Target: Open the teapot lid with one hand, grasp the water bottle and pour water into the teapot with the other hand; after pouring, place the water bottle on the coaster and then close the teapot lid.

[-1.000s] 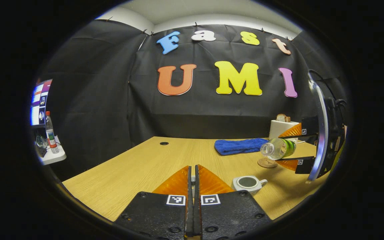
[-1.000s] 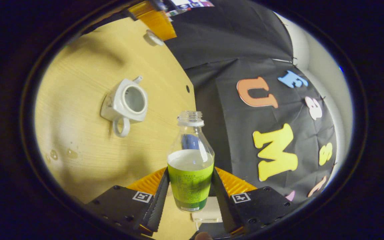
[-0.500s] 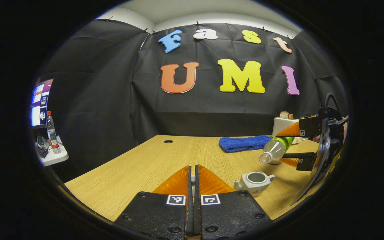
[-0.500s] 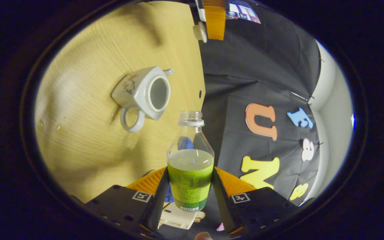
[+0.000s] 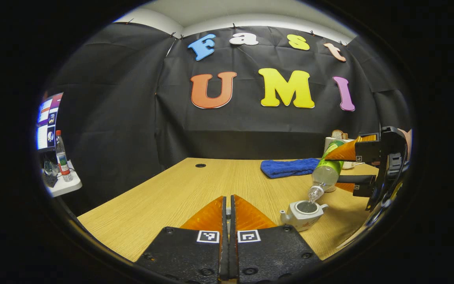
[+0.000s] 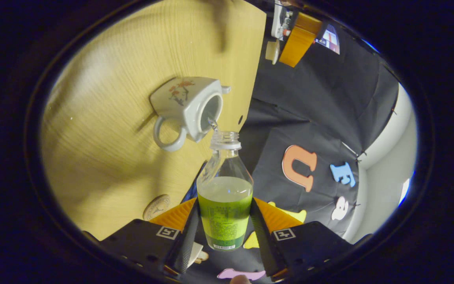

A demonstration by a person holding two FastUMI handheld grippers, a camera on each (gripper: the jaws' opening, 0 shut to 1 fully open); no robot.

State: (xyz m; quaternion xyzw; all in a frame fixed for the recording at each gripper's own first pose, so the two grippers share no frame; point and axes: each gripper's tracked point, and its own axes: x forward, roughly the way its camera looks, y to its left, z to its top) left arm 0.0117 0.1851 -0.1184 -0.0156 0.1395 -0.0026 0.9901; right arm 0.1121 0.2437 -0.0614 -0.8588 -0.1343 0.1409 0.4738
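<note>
In the left gripper view, the right gripper (image 5: pixel 343 167) tilts a clear plastic water bottle with a green label (image 5: pixel 325 170) neck-down over a small white ceramic teapot with a painted flower sprig (image 5: pixel 304 213), which stands open on the light wooden table (image 5: pixel 179 189); behind lie a folded blue towel (image 5: pixel 288 167) and a white toaster (image 5: pixel 331 144). The right gripper view adds a thin stream of water leaving the bottle mouth (image 6: pixel 213 124) into the pot, the round cork coaster (image 6: pixel 156 206) lying bare on the table near that gripper, and the white teapot lid (image 6: pixel 272 51) pinched at the tips of the left gripper (image 6: pixel 278 50), held well above the table. The right gripper's fingers (image 6: pixel 189 232) press both sides of the bottle's labelled body; the left gripper's fingers (image 5: pixel 211 217) are closed nearly together.
</note>
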